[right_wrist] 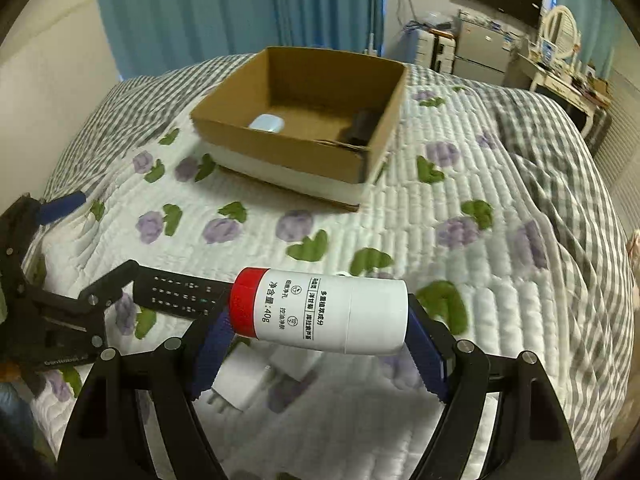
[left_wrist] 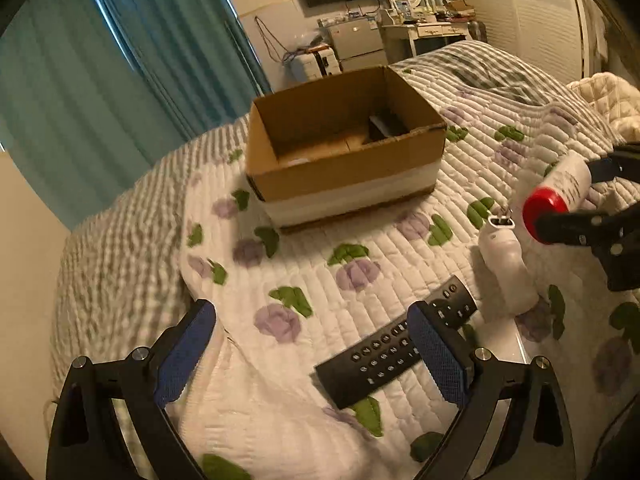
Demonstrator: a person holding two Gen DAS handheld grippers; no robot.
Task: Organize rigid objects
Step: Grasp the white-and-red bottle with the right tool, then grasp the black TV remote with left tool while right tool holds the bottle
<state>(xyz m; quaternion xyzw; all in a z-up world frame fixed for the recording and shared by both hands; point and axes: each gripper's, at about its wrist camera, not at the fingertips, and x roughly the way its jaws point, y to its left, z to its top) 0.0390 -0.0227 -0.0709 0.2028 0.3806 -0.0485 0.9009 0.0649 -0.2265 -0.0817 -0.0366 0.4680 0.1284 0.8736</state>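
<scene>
My right gripper [right_wrist: 318, 320] is shut on a white bottle with a red cap [right_wrist: 320, 312], held sideways above the bed; it also shows in the left wrist view [left_wrist: 556, 196]. My left gripper [left_wrist: 312, 340] is open, low over the quilt, its right finger over a black remote control [left_wrist: 396, 348]. The remote also shows in the right wrist view [right_wrist: 180, 294]. An open cardboard box [left_wrist: 344, 152] sits on the bed ahead. It holds a small white case [right_wrist: 267, 123] and a dark object [right_wrist: 360, 126].
A white charger-like object [left_wrist: 506, 260] lies on the flowered quilt [left_wrist: 320, 264] right of the remote. White plug adapters [right_wrist: 248, 384] lie under my right gripper. Teal curtains, a TV and a dresser stand beyond the bed.
</scene>
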